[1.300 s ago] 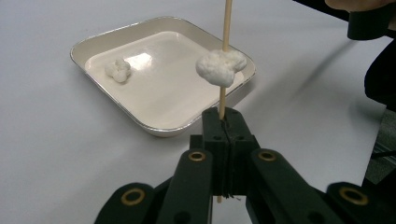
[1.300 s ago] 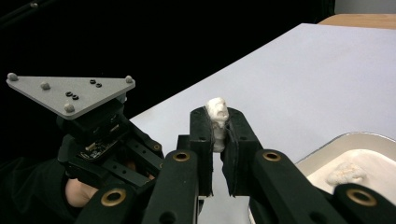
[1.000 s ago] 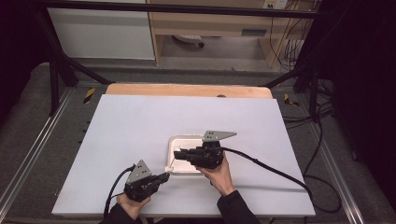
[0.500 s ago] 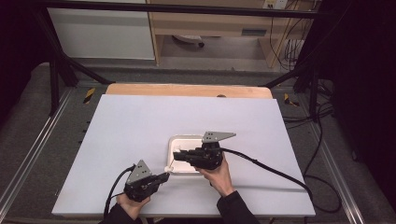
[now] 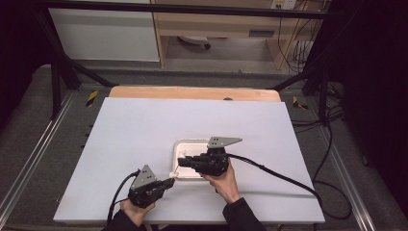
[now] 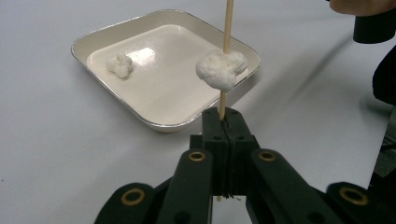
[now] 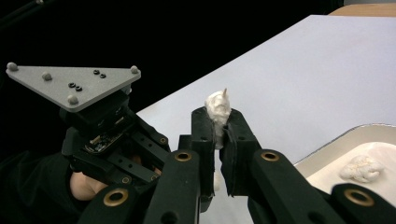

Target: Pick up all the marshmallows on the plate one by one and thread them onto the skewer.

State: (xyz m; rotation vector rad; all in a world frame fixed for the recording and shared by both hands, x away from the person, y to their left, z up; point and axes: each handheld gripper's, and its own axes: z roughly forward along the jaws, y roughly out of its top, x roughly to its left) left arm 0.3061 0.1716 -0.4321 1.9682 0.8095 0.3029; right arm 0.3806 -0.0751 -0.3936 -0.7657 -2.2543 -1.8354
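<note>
White doughy lump [image 6: 221, 69] sits threaded on a thin wooden stick [image 6: 228, 28]. The left gripper [image 6: 223, 122] is clamped tight on the stick's lower end, just below the lump, holding it upright. The right gripper [image 7: 219, 122] is closed on the lump itself, pads squeezing its sides; in the right gripper view the stick's tip pokes out just above the lump [image 7: 218, 108]. Both hands are low at the near edge of the counter [image 5: 144, 130], and the left gripper [image 5: 163, 184] sits just beside the tray's near corner.

Step in hand, as I read it: seating or sliding the lump along the stick. To do it well:
- Keep the left gripper shut hard and steady. The stick is thin; any slack and it will twist or slip between the pads.
- Move the right gripper only along the line of the stick. A sideways pull likely bends or snaps the stick, or tears the lump off its hole.
- Squeeze lightly. The lump looks soft and is already dented between the pads; more force may split it.
- Ease the right gripper open slowly, since the stuff may be sticky and cling to a pad.

A second, smaller white lump [image 6: 119, 65] lies in the shallow cream tray [image 6: 93, 39], beyond the left gripper and a little to its left, well apart from the stick. In the right gripper view it [image 7: 360, 168] lies in the tray to the right of the right gripper. Probably the next piece to take.
</note>
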